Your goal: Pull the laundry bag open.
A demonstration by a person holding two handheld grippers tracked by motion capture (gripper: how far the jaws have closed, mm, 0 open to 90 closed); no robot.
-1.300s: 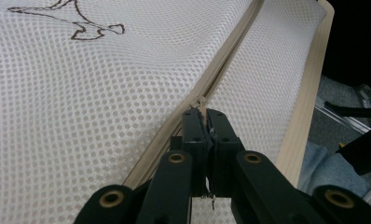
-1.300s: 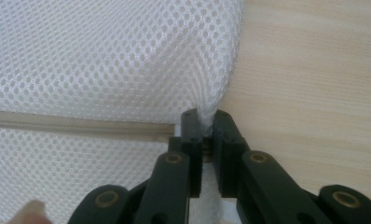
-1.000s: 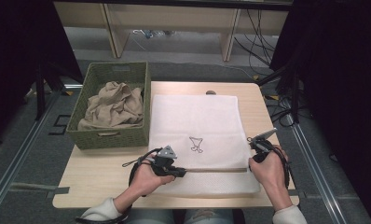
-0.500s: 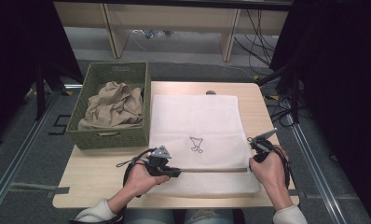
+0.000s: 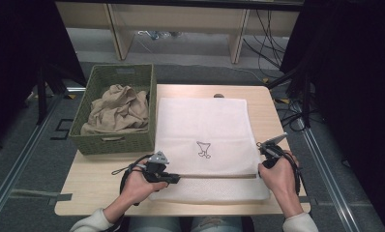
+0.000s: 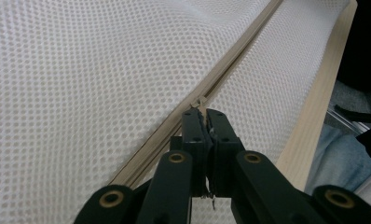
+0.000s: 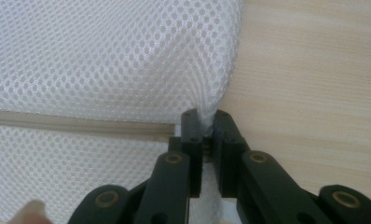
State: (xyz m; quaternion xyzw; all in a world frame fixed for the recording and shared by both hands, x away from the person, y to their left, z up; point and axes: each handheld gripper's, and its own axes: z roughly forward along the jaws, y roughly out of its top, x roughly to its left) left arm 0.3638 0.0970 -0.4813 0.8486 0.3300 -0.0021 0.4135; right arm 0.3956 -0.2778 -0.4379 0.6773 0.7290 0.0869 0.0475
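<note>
One white mesh laundry bag (image 5: 205,140) lies flat on the wooden table (image 5: 94,181), with its single beige zipper (image 5: 214,176) running across the near end, and both grippers work on that zipper line. The left gripper (image 5: 173,179) has its jaws pinched tight on the small zipper pull (image 6: 202,103), which sits right at its fingertips; the zipper track runs away ahead of the jaws toward the far corner of the bag. It seems the pull is held so it can be drawn along the track, opening or closing the bag. The right gripper (image 5: 262,162) is clamped on a bunched fold of mesh at the bag's right edge (image 7: 206,112), just beyond the end of the zipper, with bare table to one side of its jaws. That grip most likely serves as an anchor, keeping the fabric taut so the pull slides instead of dragging the whole bag along. Off to the left of the left gripper, well apart from it, stands one green woven basket (image 5: 113,141) holding one crumpled tan cloth (image 5: 117,108), probably what is meant to go into the bag. One small dark drawing (image 5: 203,149) marks the bag's middle, between the two grippers and a little beyond them.
</note>
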